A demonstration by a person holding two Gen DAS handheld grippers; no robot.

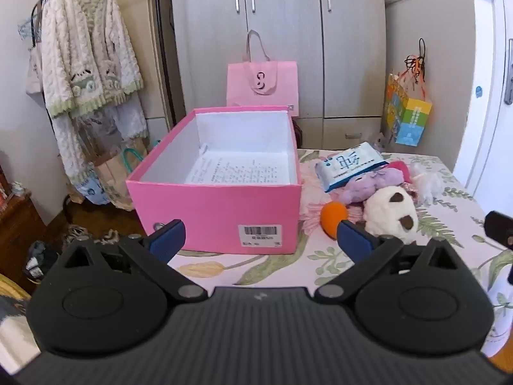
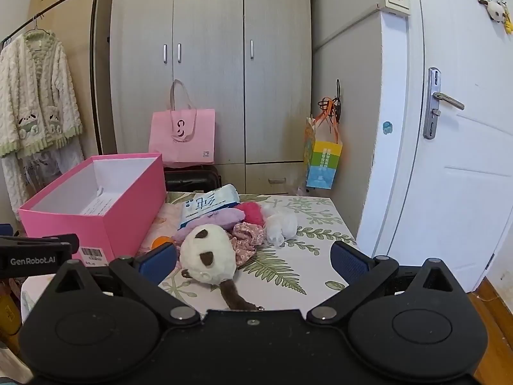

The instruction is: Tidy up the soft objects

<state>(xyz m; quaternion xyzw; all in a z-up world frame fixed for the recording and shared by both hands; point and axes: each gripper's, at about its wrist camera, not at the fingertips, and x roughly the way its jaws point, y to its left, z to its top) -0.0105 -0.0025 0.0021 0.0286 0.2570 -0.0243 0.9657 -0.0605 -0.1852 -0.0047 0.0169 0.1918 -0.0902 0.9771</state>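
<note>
Nearby, both grippers are hovering spread and empty by the pink box.
Right of it a white panda plush with brown patches is lying; left gripper and right gripper are gaping wide.

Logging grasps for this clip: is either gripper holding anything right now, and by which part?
Nothing is held. The left gripper and right gripper are both open and empty; the panda plush lies untouched.

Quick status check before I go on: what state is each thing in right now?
left gripper: open, empty
right gripper: open, empty
pink box: lid off, only paper inside
panda plush: lying on table, outside box
purple plush: in pile, under wipes pack
wipes pack: on top of pile
wardrobe doors: closed
</note>
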